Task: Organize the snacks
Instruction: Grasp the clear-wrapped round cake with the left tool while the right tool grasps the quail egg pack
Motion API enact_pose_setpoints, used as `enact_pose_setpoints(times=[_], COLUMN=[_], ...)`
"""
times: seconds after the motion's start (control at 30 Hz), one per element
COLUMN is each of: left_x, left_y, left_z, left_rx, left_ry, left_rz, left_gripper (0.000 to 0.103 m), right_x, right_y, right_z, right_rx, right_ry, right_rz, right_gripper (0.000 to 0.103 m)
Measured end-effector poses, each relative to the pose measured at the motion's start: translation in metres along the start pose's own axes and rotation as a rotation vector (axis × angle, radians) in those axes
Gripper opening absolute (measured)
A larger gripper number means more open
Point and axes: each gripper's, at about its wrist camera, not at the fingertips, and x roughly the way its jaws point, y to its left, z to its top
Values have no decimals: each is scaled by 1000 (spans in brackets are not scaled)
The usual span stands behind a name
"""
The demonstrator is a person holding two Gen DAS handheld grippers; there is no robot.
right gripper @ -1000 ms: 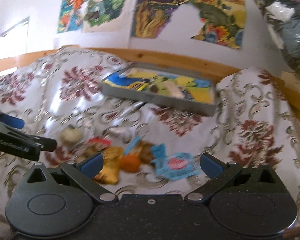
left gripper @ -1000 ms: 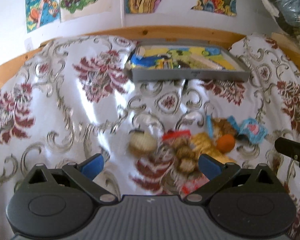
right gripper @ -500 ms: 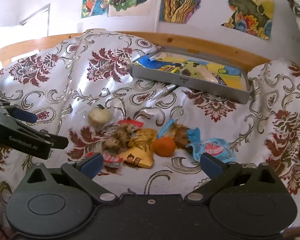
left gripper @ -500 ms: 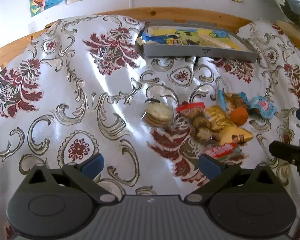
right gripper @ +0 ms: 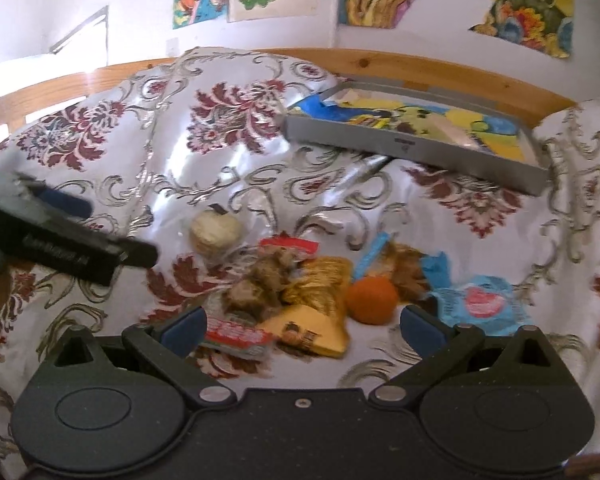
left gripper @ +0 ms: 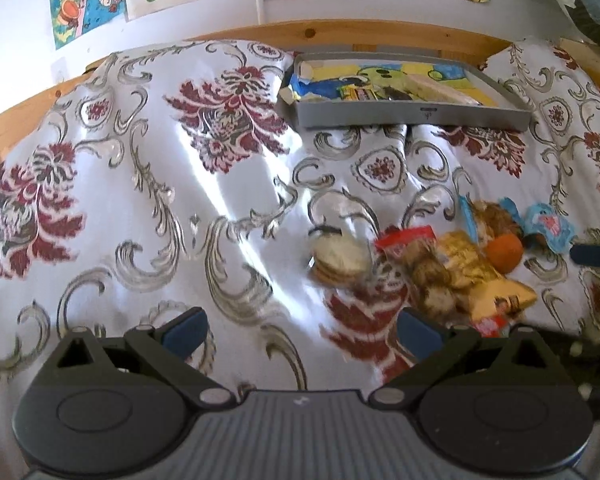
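we hold both the left gripper [left gripper: 300, 326] and the right gripper [right gripper: 302, 322] wide and empty above the snack pile [right gripper: 320, 284] at centre frame, probably lining up a first pick for the grey tray [right gripper: 412, 144] at upper right.

Bright daylight glares off the satin cloth [left gripper: 236, 216] (snacks motion-blurred, edges bowed).

L gripper [left gripper: 302, 330]: jaws wide apart, nothing between the blue pads [left gripper: 184, 330], held low and pointing fwd. R gripper [right gripper: 302, 325]: jaws also spread wide, empty, blue pads [right gripper: 422, 328] facing in. In the R wrist view, L gripper sits at far left, angled inward. In the L wrist view, a R fingertip pokes in at the right edge.
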Motion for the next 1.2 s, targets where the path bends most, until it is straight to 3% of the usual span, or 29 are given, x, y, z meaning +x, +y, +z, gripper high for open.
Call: enact_pose_setpoints(times=[0.27, 0.6, 0.77, 1.03, 1.2], left_x=[21, 49, 62, 81, 92], left_y=[8, 3, -3, -9, -12], left_z=[21, 37, 39, 38, 40], left_rx=[0, 29, 91, 101, 114], left_ry=[-12, 17, 30, 87, 107], left_rz=[-28, -112, -120, -150, -126], left_gripper=[103, 102, 102, 93, 84], right_x=[28, 65, 71, 79, 80], right_y=[25, 34, 38, 41, 41], right_z=[13, 12, 13, 16, 16], right_rx=[-89, -112, -153, -164, -164], right_ry=[-16, 34, 39, 83, 87], right_rz=[58, 64, 68, 83, 84], right_gripper=[100, 95, 85, 83, 84])
